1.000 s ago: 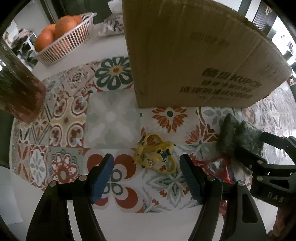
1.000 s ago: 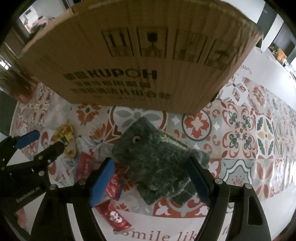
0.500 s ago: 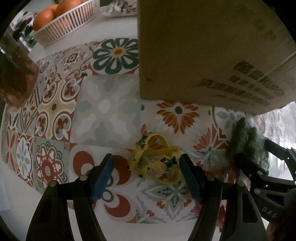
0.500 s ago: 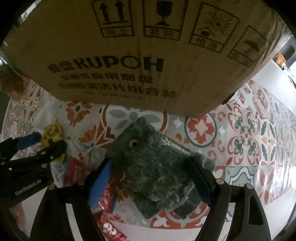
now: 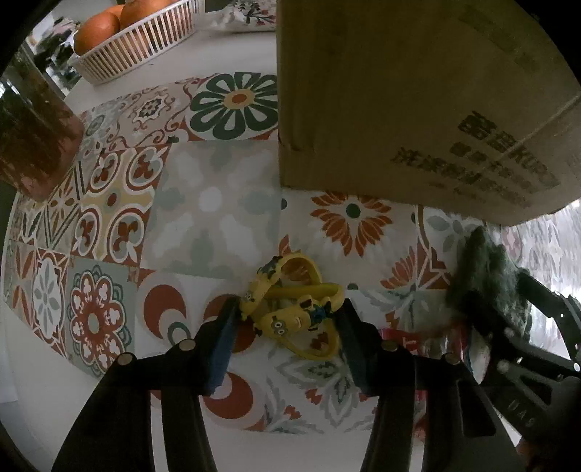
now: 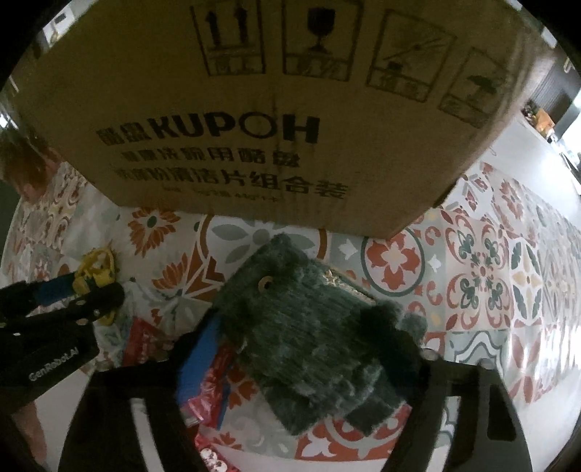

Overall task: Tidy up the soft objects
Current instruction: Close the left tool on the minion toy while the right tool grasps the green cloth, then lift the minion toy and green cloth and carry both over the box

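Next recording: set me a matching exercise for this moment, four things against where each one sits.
Things:
1. yellow minion toy
2. dark green plush pouch
3. cardboard box
4. oranges

Places:
A. in the white basket
B. between the closing left claw fingers
C. standing on the patterned mat, behind both toys
D. between the closing right claw fingers

Pairs: 1-B, 2-D, 3-C, 4-A

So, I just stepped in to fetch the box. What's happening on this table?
A person is working two handheld grippers at once. The left gripper is closing around the yellow toy glasses, while the right gripper is closing around the dark green plush pouch. Both items lie on the patterned tablecloth before the cardboard box.
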### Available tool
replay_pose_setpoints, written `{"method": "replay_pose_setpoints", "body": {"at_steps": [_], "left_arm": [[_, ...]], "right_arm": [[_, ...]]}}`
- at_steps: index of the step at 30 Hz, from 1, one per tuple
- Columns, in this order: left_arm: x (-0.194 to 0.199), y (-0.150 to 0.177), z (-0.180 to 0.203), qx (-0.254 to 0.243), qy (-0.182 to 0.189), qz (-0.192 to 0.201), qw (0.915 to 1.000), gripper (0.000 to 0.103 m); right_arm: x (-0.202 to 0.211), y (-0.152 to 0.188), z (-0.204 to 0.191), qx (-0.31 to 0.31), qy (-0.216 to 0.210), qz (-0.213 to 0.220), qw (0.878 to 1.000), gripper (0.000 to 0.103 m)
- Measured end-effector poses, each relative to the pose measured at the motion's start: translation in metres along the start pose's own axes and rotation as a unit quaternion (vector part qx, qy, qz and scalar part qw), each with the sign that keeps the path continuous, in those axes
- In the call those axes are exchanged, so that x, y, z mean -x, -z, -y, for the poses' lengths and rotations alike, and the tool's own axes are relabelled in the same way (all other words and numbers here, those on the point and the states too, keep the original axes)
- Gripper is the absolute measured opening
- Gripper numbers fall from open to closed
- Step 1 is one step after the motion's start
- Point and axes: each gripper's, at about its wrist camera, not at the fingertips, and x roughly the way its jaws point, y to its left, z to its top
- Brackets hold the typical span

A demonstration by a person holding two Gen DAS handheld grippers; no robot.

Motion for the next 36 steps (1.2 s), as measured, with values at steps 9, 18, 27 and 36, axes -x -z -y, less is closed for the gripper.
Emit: {"method": "replay_pose_setpoints", "body": {"at_steps": [9, 18, 27, 36], "left_arm": [[0.007, 0.018, -0.012, 0.007, 0.030, -0.001, 0.9995, 0.051], [0.039, 0.033, -0.004, -0.017, 0.041, 0.032, 0.9985, 0.051], [0.082, 0.044, 0.011, -0.033, 0.051, 0.071, 0.9956, 0.051], [0.120, 0.040, 0.022, -0.042, 0.067, 0.108, 0.9911, 0.051]], "right_arm": [[0.016, 0.010, -0.008, -0.021, -0.020, 0.022, 0.999, 0.017], [0.038, 0.020, 0.011, -0.054, -0.034, 0.047, 0.997, 0.015], [0.079, 0.029, 0.034, -0.068, -0.049, 0.080, 0.993, 0.015], [0.135, 0.029, 0.044, -0.073, -0.068, 0.126, 0.987, 0.015]]}}
